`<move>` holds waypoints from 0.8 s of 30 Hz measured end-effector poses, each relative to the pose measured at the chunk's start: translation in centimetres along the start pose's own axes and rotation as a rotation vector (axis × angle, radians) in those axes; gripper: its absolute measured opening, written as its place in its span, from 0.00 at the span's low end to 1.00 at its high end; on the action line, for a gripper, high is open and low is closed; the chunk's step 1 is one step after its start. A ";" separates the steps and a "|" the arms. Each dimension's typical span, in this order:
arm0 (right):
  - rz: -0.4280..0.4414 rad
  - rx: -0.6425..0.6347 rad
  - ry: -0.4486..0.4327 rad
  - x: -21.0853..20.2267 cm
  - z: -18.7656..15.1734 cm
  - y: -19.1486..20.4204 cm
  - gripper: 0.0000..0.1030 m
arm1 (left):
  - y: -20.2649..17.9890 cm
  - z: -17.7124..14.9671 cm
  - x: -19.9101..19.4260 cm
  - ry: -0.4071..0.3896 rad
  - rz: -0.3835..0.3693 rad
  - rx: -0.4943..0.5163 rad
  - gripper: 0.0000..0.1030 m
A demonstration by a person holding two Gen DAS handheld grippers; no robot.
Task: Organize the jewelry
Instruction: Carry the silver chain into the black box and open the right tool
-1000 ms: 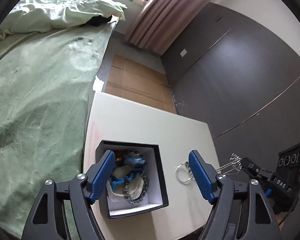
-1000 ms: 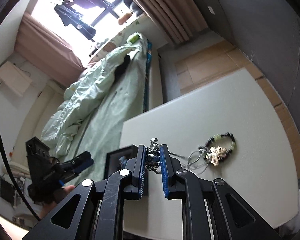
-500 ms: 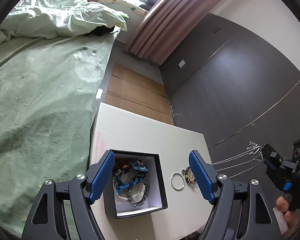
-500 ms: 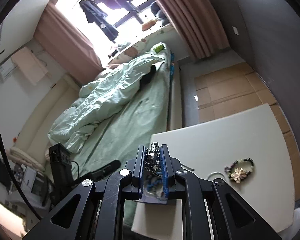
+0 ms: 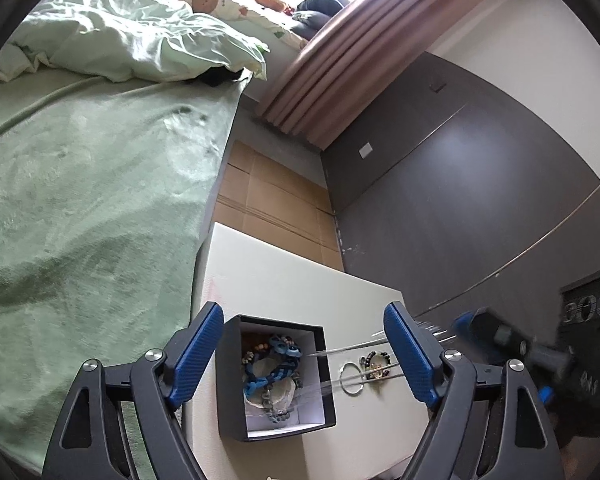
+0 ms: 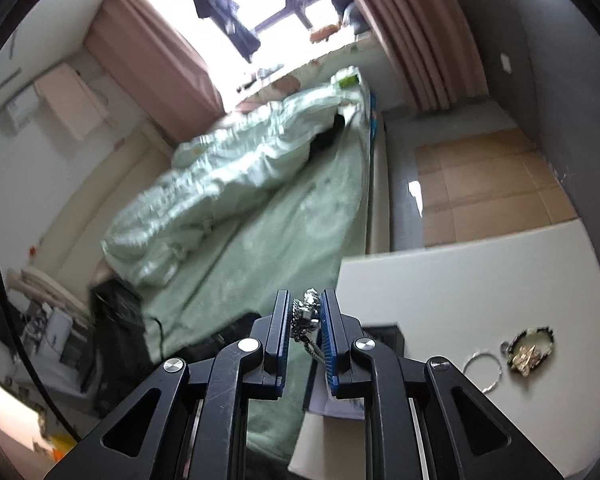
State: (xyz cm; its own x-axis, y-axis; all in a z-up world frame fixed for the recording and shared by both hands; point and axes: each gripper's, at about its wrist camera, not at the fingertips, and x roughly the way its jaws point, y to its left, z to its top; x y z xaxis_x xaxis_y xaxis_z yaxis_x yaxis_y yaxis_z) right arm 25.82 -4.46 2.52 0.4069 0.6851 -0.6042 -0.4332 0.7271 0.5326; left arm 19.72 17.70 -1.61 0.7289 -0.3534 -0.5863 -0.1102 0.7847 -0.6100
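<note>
The right gripper (image 6: 306, 320) is squeezing a necklace (image 6: 306, 312), probably carrying it to the box (image 5: 230, 376). The left gripper (image 5: 306, 354) is waiting open above it.

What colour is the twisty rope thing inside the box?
Blue. The braided bracelet lies in the black box, shown best in the left wrist view.

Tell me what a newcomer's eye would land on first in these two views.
First, the silver necklace pinched in the shut right gripper, its chains blurred as they stretch across the white table. Next, the black box between the open left gripper's fingers, with blue braided jewelry inside. Right of the box lie a silver ring and a beaded bracelet.
</note>
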 end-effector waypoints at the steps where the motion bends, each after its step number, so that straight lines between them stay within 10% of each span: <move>1: 0.008 0.000 0.030 0.7 -0.3 -0.1 0.52 | -0.1 0.0 -0.1 0.000 0.000 0.003 0.81; 2: 0.007 0.000 0.051 1.3 -0.6 -0.2 0.62 | -0.2 0.0 -0.1 -0.003 0.001 0.007 0.81; 24: -0.188 0.098 0.036 -3.8 -4.2 -12.5 0.62 | -7.3 -3.0 4.8 0.082 0.012 0.206 0.81</move>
State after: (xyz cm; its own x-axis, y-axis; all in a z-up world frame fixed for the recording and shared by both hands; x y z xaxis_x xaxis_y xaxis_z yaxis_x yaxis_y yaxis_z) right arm 26.29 -16.36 -4.37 0.4437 0.5364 -0.7179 -0.2715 0.8439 0.4628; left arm 22.02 8.75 -1.56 0.6704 -0.3770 -0.6390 0.0280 0.8735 -0.4860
